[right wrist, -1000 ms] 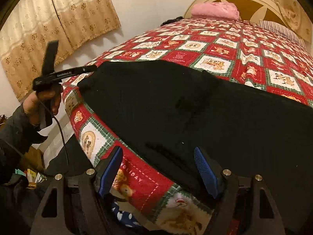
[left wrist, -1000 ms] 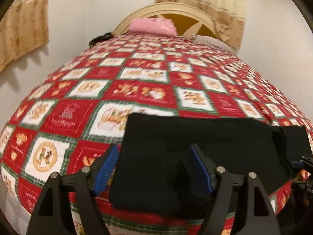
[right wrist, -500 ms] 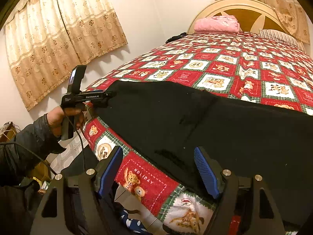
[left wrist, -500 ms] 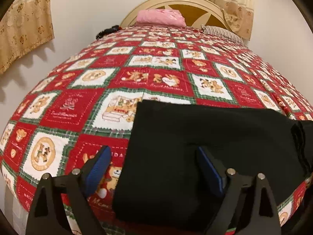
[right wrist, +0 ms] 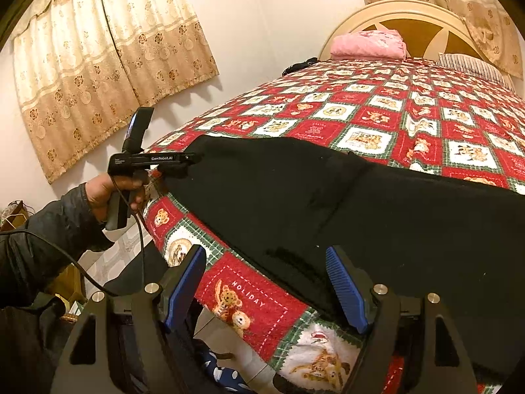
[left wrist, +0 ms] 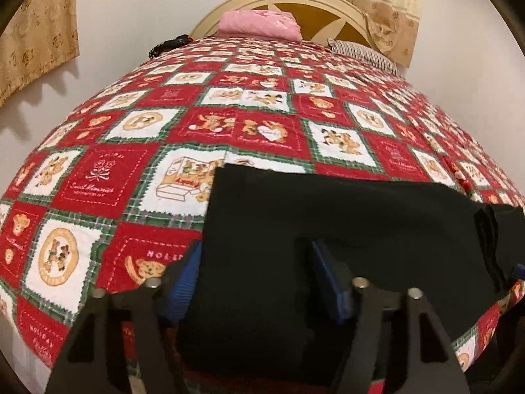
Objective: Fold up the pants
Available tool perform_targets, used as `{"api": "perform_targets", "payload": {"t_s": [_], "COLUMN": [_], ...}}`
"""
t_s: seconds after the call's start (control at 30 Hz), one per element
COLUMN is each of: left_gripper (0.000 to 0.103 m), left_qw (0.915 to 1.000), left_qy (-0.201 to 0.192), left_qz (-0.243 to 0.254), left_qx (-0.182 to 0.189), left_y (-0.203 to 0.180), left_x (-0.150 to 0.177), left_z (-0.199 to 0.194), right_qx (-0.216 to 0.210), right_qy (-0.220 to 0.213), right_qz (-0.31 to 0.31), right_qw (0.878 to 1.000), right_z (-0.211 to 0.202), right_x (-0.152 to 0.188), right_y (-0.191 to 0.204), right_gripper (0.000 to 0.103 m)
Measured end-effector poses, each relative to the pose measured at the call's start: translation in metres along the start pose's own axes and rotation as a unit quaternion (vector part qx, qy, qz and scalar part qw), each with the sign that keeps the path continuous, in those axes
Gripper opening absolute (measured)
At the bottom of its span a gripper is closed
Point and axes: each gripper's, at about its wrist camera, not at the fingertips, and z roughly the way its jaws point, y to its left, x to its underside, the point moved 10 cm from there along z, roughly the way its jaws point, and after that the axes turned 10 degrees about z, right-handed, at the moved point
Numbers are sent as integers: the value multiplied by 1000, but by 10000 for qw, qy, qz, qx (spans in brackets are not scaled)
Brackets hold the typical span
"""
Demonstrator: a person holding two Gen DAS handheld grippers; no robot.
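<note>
So far the black pants (right wrist: 377, 203) lie flat across the bed's (right wrist: 377, 111) near edge, apparently folded lengthwise; crosswise folds remain. At nine o'clock the left claw (left wrist: 256, 279) straddles their end, gaping; the right claw (right wrist: 265, 282) hovers open.

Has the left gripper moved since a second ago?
Yes. In the right wrist view the left gripper has slid right, farther from the curtain, with its fingers now at the edge of the black pants.
</note>
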Motion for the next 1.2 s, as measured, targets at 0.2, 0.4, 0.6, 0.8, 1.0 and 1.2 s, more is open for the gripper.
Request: {"api": "perform_targets", "payload": {"t_s": [0.2,0.4,0.6,0.8,1.0,1.2], "left_gripper": [71,36,22,22,22,22], "left_qw": [9989,9990,9916,9812,9660,9521], "left_qy": [-75,25,-213,-734,-1031,-1066], "left_qz": [-395,-327,-782,-806,-520,-96], "left_qx": [252,298,1009,1592,2314,2865], "left_y": [7,5,-4,-44,-112,-191], "left_x": [-1,-3,-12,-48,-88,-115], "left_z": [8,3,-31,-84,-120,-134], "right_qx": [-21,-30,32,246,588,1061], "right_qy": [-57,-219,-419,-674,-1057,-1334], "right_qz": [-39,-144,-110,18,132,226], "right_qw": [10000,9997,9991,9974,9926,9851], "right_z": [-4,-14,-26,-45,-85,-137], "right_x": [-1,-7,-16,-28,-42,-37], "right_y": [3,9,4,-9,-29,-67], "right_gripper": [76,76,76,76,76,76]}}
